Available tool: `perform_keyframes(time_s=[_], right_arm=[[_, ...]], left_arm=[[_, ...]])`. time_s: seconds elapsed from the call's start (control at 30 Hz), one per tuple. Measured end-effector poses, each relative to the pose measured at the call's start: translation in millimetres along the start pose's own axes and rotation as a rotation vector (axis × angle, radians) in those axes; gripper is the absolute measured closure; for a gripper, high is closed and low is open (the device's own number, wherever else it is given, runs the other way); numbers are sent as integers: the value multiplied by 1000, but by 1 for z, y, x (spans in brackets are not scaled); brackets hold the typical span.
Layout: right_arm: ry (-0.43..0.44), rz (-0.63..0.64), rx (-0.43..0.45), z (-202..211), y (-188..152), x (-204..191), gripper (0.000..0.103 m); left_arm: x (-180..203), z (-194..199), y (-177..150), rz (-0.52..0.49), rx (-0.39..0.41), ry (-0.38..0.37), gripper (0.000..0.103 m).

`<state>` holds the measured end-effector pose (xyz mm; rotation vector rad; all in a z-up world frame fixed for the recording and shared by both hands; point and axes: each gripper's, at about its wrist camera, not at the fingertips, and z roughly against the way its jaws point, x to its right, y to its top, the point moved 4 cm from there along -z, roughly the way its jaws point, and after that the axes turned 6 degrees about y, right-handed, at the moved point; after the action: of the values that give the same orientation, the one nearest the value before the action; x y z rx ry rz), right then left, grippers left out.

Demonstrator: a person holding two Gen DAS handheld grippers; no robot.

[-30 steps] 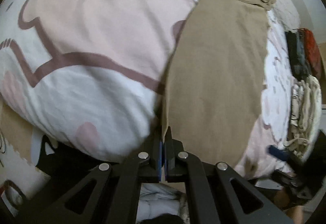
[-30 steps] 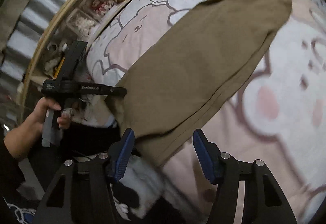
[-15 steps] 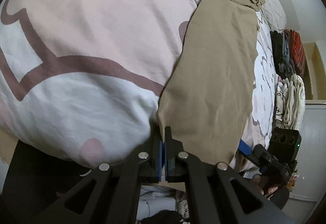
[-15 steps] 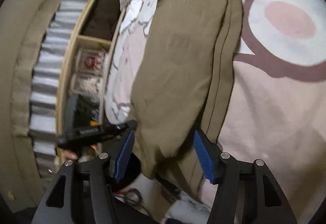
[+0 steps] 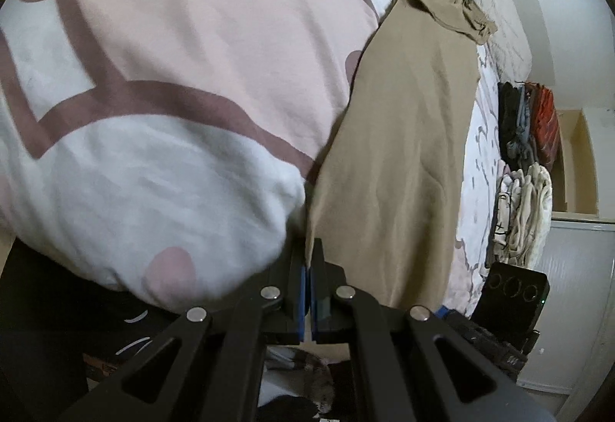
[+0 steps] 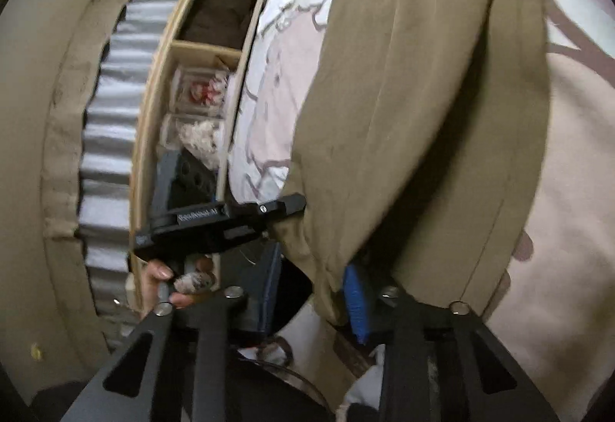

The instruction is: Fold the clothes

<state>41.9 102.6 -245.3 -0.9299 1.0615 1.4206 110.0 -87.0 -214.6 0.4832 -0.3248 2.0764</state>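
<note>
Long tan garment (image 5: pixel 403 160) stretched lengthwise across the bed, near corner pinched.

The left gripper (image 5: pixel 308 270) is pinching the near hem of the tan garment (image 5: pixel 403 160), its fingers (image 5: pixel 298 291) pressing together on the fabric. The garment is stretching away ahead of the fingers across the pink-and-white bed cover (image 5: pixel 161 83). Far right of the fingers, stacked clothes (image 5: pixel 526 168) are sitting at the bed's edge.

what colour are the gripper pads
Blue; the pads show best in the right wrist view.
</note>
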Motion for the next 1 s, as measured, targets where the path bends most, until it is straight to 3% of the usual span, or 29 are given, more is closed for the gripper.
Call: perform_keyframes(time_s=[0.3,0.33,0.43,0.5,0.7,0.73,0.77,0.8,0.83,0.93,1.0], right_arm=[[101,-3,51,25,13,-13,74],[81,-5,46,26,13,-10,74],[-91,-28,21,15,16,15,74],[-124,-55,7,9,16,30,74],[-2,-106,40,4,15,27,74],[22,-112,35,3,12,24,69],[45,-117,29,3,10,21,46],[39,-111,25,2,7,19,32],[28,-88,16,-1,5,15,24],[-5,-17,-23,-16,-1,4,25],[-25,-2,-46,-26,-5,1,46]], left_arm=[[-3,2,-1,11,11,8,101],[-3,1,-1,10,10,12,101],[-3,-2,-1,9,8,24,101],[-2,-2,-1,1,10,32,101],[-4,-1,-2,19,13,15,101],[-4,-1,-2,20,13,13,101],[-4,-1,-2,20,14,15,101],[-4,-2,-2,18,14,17,101],[-3,-2,-2,15,14,20,101],[-1,-2,-2,9,16,25,101],[0,1,-2,9,28,18,101]])
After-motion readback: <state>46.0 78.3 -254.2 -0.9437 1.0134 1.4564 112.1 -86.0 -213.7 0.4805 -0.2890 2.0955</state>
